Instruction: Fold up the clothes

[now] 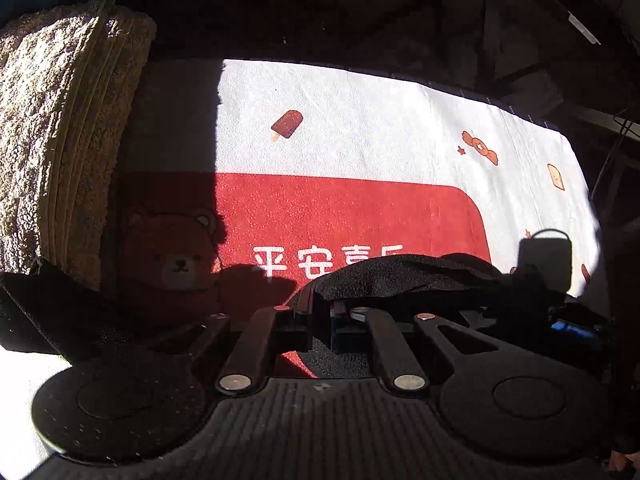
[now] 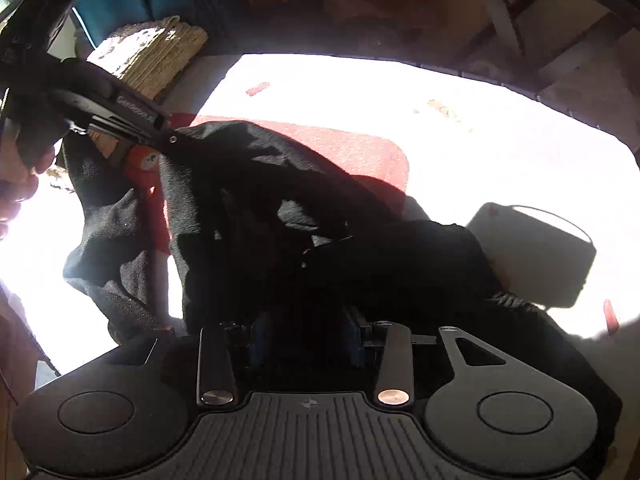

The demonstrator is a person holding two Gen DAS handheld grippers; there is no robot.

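A black garment (image 2: 248, 168) hangs bunched between my two grippers, above a sunlit mat. In the right wrist view my left gripper (image 2: 170, 140) reaches in from the upper left, shut on an upper edge of the cloth, with a person's hand (image 2: 16, 188) behind it. In its own view the left gripper (image 1: 322, 310) has its fingers nearly together, and the black garment (image 1: 400, 276) spills out to the right. My right gripper (image 2: 308, 340) points down at the lower folds. Its fingers stand apart with dark cloth lying between them, and no pad visibly presses on it.
The white mat (image 1: 360, 112) has a red panel (image 1: 360, 220), a bear print and sweets. A stack of folded tan towels (image 1: 60, 120) sits at its far left corner, seen also as the towels (image 2: 160, 56). Dark furniture legs (image 1: 520, 60) stand beyond the mat's far edge.
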